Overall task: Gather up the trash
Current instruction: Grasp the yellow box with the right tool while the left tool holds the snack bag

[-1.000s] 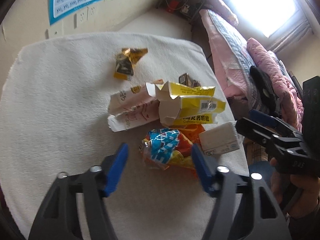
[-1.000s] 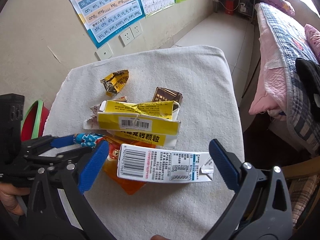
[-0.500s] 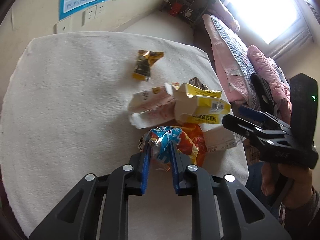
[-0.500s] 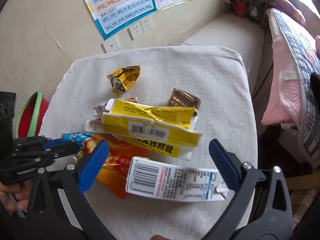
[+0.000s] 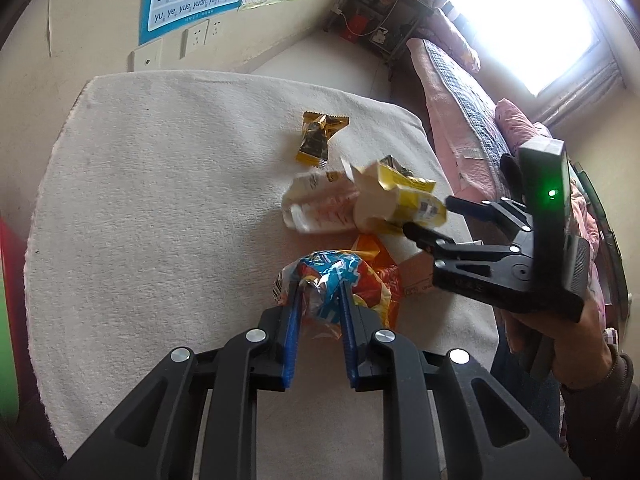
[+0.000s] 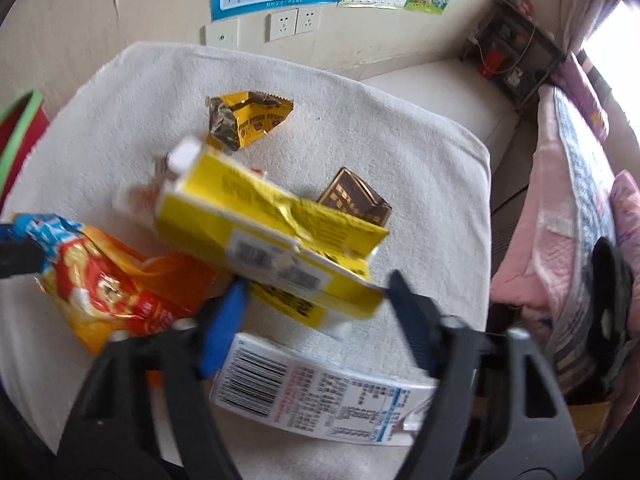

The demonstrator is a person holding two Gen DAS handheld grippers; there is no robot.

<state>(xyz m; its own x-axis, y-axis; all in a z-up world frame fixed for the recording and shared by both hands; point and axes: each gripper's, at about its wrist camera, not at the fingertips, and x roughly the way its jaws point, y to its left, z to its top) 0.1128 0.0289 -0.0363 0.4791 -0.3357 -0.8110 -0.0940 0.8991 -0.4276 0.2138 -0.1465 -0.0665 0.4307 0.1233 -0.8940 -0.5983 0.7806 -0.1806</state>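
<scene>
Nearest in the left wrist view, the left tool (image 5: 318, 296) is clamped on the crumpled blue end of a snack bag (image 5: 332, 276), its two blue pads pressing the foil from either side; the bag's orange and red body spreads just beyond the pads on the white towel covering the counter (image 5: 160, 184). In the right wrist view, the right tool (image 6: 316, 292) has its jaws closing around the near end of a torn yellow carton (image 6: 272, 232), which sits between the pads; motion blur hides whether they press it yet. A white carton with a barcode (image 6: 316, 396) lies under that tool, at the counter's near edge. Beside the yellow carton, a pale flattened wrapper (image 5: 316, 208) touches its left side. A small brown packet (image 6: 356, 200) rests just behind the yellow carton. Farther out, a yellow candy wrapper (image 5: 318, 138) lies apart from the pile. Beyond the counter, a bed (image 5: 472, 92) with pink covers runs along the right.
</scene>
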